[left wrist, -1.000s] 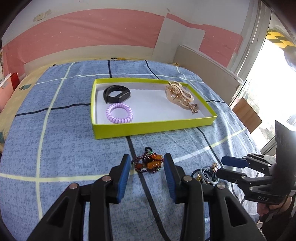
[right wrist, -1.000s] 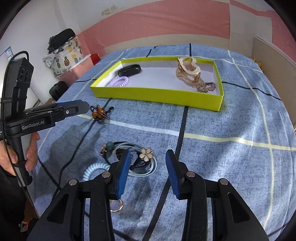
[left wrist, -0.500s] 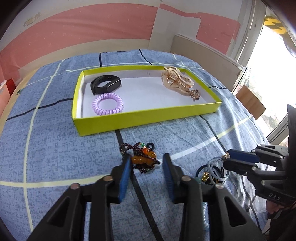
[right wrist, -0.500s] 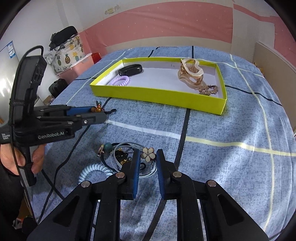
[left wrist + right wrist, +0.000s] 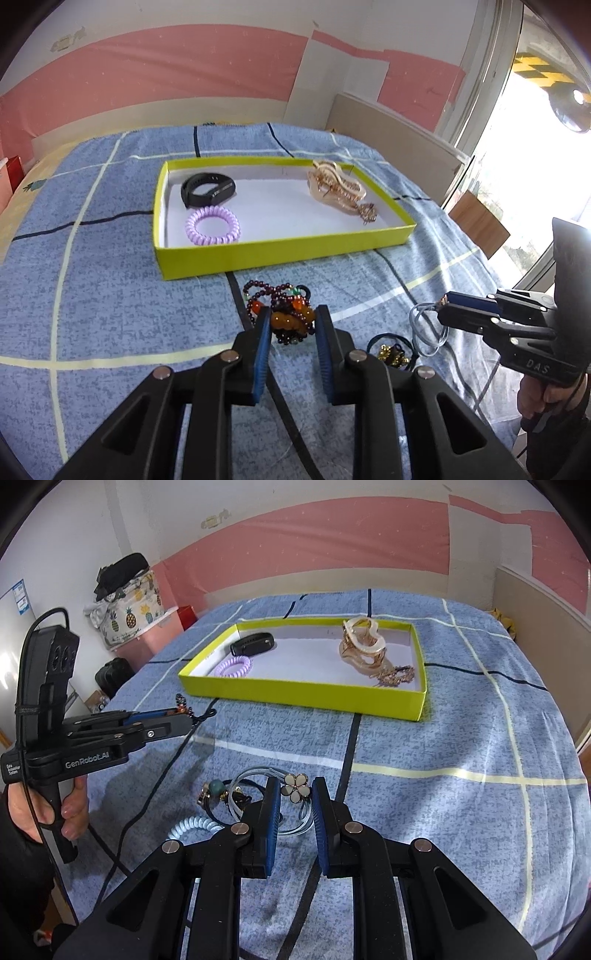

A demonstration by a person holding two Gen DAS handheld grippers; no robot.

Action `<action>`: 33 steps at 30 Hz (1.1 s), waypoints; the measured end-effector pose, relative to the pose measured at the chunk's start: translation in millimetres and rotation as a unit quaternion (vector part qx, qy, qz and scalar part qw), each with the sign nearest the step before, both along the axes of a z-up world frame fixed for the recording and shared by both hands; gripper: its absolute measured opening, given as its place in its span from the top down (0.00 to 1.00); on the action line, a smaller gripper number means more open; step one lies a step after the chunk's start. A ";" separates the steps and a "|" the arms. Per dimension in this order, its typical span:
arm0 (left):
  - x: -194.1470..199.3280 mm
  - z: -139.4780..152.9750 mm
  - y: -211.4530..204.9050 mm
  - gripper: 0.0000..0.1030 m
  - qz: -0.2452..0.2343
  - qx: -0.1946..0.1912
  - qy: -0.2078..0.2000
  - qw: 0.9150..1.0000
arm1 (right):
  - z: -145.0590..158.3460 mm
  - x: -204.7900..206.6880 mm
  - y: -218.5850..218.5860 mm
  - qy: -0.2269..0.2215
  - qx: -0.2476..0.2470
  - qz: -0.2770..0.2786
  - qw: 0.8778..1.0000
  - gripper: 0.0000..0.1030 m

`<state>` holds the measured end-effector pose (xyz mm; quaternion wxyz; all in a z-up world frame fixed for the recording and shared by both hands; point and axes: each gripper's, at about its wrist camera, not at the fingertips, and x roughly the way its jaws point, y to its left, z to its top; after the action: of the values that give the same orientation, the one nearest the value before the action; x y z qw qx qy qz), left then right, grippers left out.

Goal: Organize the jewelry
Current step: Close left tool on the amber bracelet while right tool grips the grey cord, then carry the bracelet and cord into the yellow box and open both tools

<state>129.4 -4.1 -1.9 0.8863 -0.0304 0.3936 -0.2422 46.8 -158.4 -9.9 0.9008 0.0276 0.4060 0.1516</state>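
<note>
On a blue checked bedspread (image 5: pixel 92 295), the left gripper (image 5: pixel 291 325) has just closed onto a dark beaded bracelet with amber stones (image 5: pixel 284 314); the right gripper (image 5: pixel 295 794) clamps a pale-blue hair tie with a white flower charm (image 5: pixel 294 785).

Box (image 5: pixel 258 254) on bed (image 5: pixel 92 295); wristband (image 5: pixel 208 189), coil tie (image 5: pixel 212 226) inside left, claw clip (image 5: pixel 334 184) inside right; bead bracelet (image 5: pixel 284 314) before box.

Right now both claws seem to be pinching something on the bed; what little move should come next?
Probably lift. The left claw has just closed around the beaded bracelet, the right claw around the flower hair tie; both belong in the yellow tray ahead.
</note>
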 end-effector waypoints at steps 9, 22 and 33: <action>-17.6 20.6 10.9 0.77 -0.016 -0.055 -0.010 0.998 | 11.2 -5.1 -2.5 -0.016 0.009 -0.006 1.000 0.83; -20.8 38.0 17.3 0.77 0.000 -0.047 -0.023 0.999 | 34.1 -6.8 -8.5 -0.043 0.008 -0.015 0.999 0.83; -3.0 64.2 9.2 0.77 0.010 -0.022 -0.045 0.999 | 58.5 15.5 -24.0 -0.064 0.010 -0.035 0.997 0.83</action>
<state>126.4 5.1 62.3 0.9044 -0.0427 0.3480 -0.2430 62.3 -182.3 48.6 0.9292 0.0410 0.3452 0.1258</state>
